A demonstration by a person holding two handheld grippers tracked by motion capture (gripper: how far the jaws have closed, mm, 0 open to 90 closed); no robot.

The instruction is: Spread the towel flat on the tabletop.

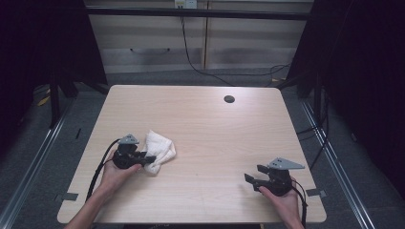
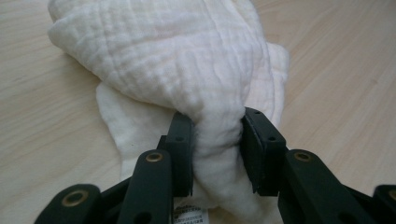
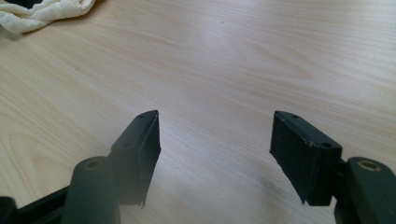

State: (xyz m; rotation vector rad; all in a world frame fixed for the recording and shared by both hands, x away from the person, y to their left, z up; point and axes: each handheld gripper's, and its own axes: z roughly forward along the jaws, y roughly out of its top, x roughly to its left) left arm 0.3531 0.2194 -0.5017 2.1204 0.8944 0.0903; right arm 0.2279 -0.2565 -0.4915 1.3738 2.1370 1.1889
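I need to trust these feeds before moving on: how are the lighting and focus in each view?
High view: wooden table evenly lit, surroundings dark, image soft. Left gripper view: white cloth sharp in its weave, bright but not washed out. Right gripper view: the right gripper is slightly soft with faint shadows beneath, mild sheen on the wood.

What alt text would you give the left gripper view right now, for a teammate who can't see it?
The left hand-held gripper, its two black jaws rising from the bottom of the frame, is shut on a bunched fold of a white cloth. The rest of the cloth lies crumpled beyond the jaws on a light wooden table, and a small printed label shows at its near edge.
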